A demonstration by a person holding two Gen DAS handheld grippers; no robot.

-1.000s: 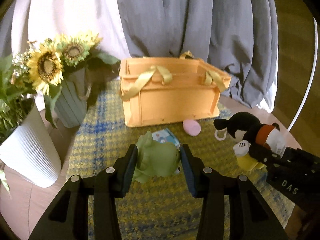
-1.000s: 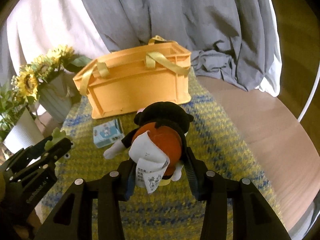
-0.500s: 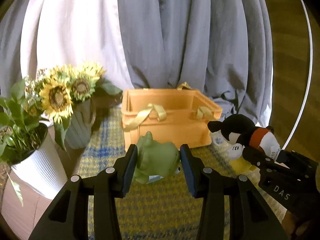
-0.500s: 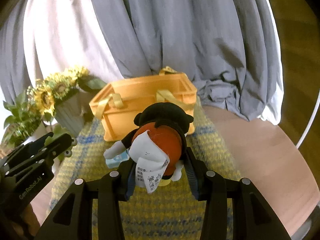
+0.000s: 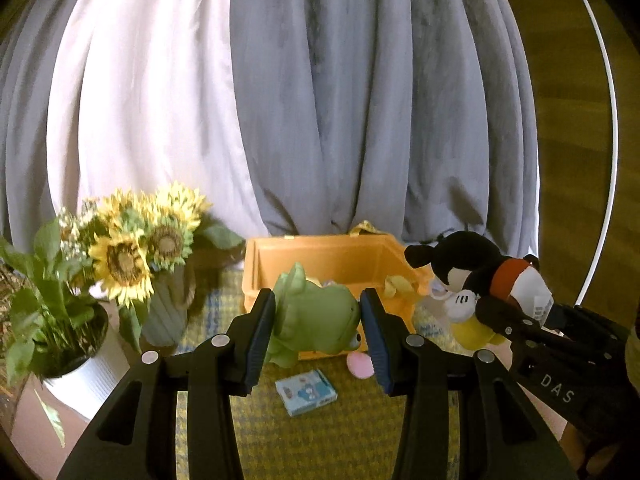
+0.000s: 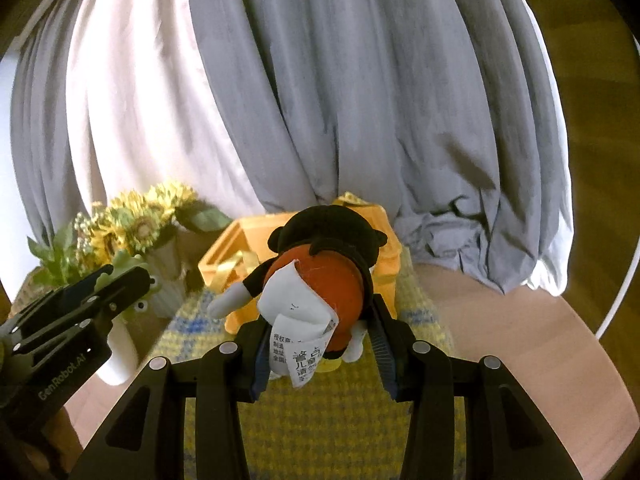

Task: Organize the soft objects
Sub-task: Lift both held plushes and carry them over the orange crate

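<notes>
My left gripper (image 5: 318, 334) is shut on a green frog plush (image 5: 316, 316) and holds it in the air in front of the orange crate (image 5: 320, 254). My right gripper (image 6: 320, 344) is shut on a black, red and white mouse plush (image 6: 320, 280) with a white care tag, held above the mat near the crate (image 6: 224, 256). The mouse plush (image 5: 476, 276) and right gripper (image 5: 500, 316) show at the right of the left wrist view. The left gripper (image 6: 120, 280) shows at the left of the right wrist view.
A pink soft oval (image 5: 360, 364) and a small blue box (image 5: 306, 392) lie on the yellow-blue woven mat (image 5: 320, 440) in front of the crate. Sunflowers in a grey vase (image 5: 136, 248) and a white plant pot (image 5: 80, 376) stand left. Grey and white curtains (image 5: 320, 100) hang behind.
Both grippers have risen with their plush toys. The crate now sits lower in both views and its inside shows in the left wrist view.
</notes>
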